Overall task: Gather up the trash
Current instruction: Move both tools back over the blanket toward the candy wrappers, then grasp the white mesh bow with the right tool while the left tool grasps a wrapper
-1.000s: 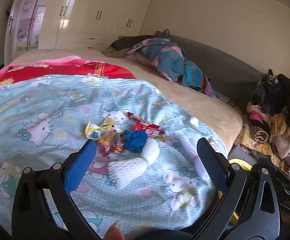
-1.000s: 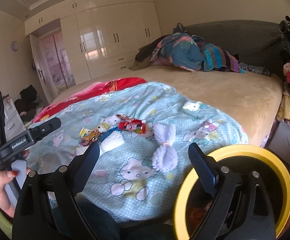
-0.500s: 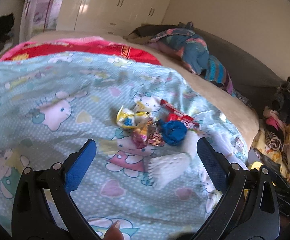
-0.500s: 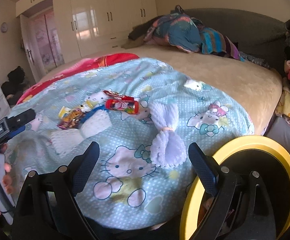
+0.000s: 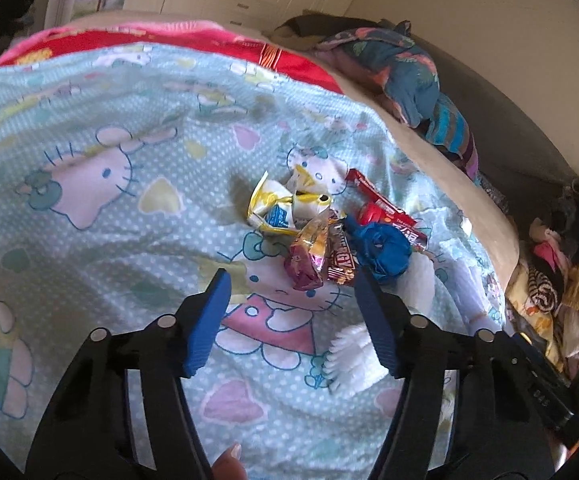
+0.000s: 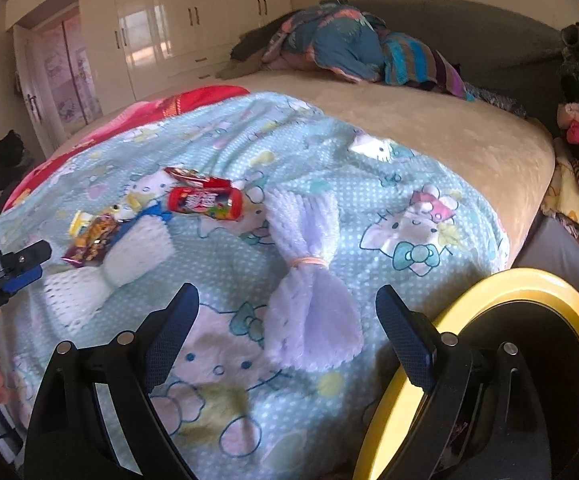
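Hovering over the Hello Kitty blanket [image 5: 101, 208], the left gripper [image 5: 291, 280] has its blue fingers [image 5: 209, 316] spread wide with nothing between them. Just beyond its tips, at 12 o'clock, lies the trash: a pink and gold wrapper [image 5: 309, 256], a yellow and white wrapper [image 5: 277, 208] past it, a crumpled blue piece [image 5: 385, 248] at 1 o'clock and a red wrapper [image 5: 385, 208] behind that. A white knitted cloth [image 5: 353, 356] lies at 3 o'clock under the right-hand finger. The right gripper [image 6: 287, 296] is likewise spread and empty, above a pale tied cloth [image 6: 309, 272]; a yellow-rimmed bin [image 6: 529, 280] stands at 4 o'clock beside the bed.
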The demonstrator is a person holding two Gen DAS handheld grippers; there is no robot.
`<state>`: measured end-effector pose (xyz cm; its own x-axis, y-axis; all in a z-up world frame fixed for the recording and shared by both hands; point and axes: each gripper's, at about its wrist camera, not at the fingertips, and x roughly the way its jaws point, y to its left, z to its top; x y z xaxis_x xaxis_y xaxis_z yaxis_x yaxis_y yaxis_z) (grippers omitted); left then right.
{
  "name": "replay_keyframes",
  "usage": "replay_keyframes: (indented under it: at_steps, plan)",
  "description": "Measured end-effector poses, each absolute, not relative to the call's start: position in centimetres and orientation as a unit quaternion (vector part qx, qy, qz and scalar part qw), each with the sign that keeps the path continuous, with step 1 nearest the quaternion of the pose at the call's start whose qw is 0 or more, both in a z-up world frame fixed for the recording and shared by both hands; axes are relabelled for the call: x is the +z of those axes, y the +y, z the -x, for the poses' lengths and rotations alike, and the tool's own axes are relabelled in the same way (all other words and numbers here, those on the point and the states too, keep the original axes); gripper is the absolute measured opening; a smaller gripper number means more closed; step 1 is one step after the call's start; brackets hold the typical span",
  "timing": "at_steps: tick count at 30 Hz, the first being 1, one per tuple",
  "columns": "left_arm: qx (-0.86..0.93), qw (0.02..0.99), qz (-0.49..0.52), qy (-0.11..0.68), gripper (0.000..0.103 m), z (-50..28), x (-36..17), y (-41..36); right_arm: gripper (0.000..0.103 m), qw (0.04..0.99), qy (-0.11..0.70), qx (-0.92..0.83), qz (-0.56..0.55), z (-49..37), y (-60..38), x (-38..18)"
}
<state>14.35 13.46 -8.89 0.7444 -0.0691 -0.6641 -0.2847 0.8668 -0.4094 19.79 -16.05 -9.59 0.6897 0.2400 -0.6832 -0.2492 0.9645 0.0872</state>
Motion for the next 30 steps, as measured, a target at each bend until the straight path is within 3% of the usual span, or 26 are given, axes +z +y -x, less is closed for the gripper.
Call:
replay_keyframes:
  at_steps: [5,10,12,17,30]
  plan:
    - [0.053,0.892,0.264,0.364,0.044,-15.6,-9.8,13.4,0.071,0.907,0.398,0.136,0.011,-21.0,-15.5,-10.8]
    - [0.047,0.890,0.264,0.368,0.033,-16.4,-10.2,13.1,0.040,0.899,0.413,0.143,0.018,-21.4,-14.9,-11.6]
    - [0.045,0.890,0.266,0.368,0.031,-16.7,-10.3,13.1,0.036,0.899,0.413,0.146,0.018,-21.3,-14.8,-11.6]
    - [0.046,0.883,0.276,0.378,0.015,-17.2,-11.3,13.3,0.033,0.898,0.408,0.160,0.021,-20.9,-14.5,-11.5]
    - [0.025,0.905,0.265,0.332,0.012,-14.2,-8.4,12.5,0.029,0.915,0.342,0.214,0.011,-18.2,-14.7,-9.3]
